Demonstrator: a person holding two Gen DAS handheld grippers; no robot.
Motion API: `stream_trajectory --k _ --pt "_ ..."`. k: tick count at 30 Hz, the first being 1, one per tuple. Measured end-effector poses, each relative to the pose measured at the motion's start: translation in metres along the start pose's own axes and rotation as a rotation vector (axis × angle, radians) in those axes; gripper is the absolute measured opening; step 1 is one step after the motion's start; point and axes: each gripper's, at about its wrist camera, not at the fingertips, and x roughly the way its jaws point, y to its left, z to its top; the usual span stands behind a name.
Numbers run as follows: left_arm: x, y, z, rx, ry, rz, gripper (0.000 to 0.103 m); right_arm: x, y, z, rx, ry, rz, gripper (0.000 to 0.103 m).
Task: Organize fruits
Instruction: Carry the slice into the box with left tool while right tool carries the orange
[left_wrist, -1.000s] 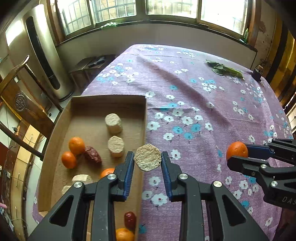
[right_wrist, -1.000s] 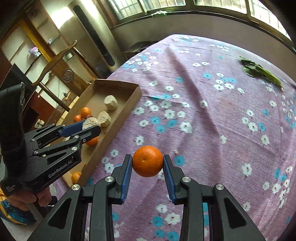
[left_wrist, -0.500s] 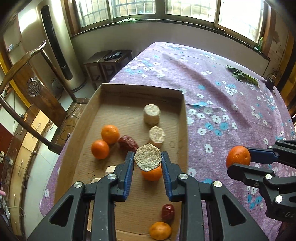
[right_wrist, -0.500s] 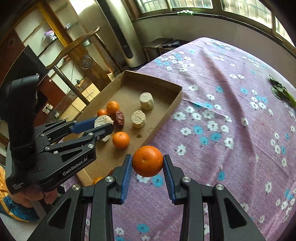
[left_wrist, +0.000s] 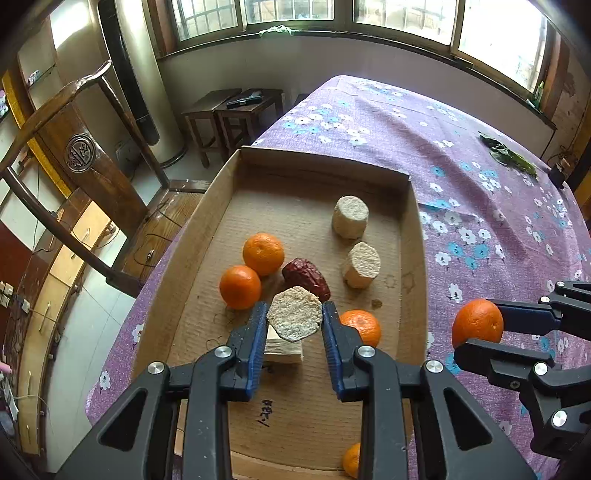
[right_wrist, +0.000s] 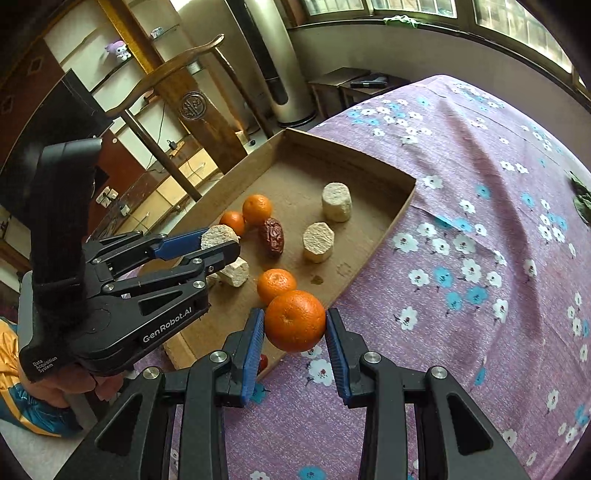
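My left gripper (left_wrist: 294, 325) is shut on a beige cut cylinder piece (left_wrist: 294, 318) and holds it above the middle of the cardboard tray (left_wrist: 207, 229). My right gripper (right_wrist: 295, 332) is shut on an orange (right_wrist: 295, 320) just outside the tray's right wall (right_wrist: 384, 229). In the left wrist view that orange (left_wrist: 477, 323) shows at the right. The tray holds several oranges (left_wrist: 263, 253), a red date (left_wrist: 306, 278) and beige cylinder pieces (left_wrist: 350, 221).
The tray lies at the left edge of a table under a purple flowered cloth (left_wrist: 480, 206). Green leaves (left_wrist: 506, 157) lie at the far right. A wooden chair (left_wrist: 74, 147) and small stools (left_wrist: 236, 110) stand beside the table.
Both grippers have moved left with their loads. My left gripper has gone from the tray's right wall to over its middle. My right gripper has come up to the tray's right wall.
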Motion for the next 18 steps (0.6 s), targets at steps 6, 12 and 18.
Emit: stream_trajectory --k 6,12,18 --pt "0.007 0.016 -0.003 -0.029 0.024 0.009 0.028 0.014 0.004 0.004 -0.006 0.024 0.018 0.037" --pt "0.014 0.031 -0.009 -0.061 0.054 0.023 0.028 0.031 0.005 0.013 -0.011 0.043 0.033 0.037" --pt "0.019 0.039 -0.013 -0.081 0.068 0.034 0.028 0.047 0.001 0.029 -0.009 0.054 0.025 0.037"
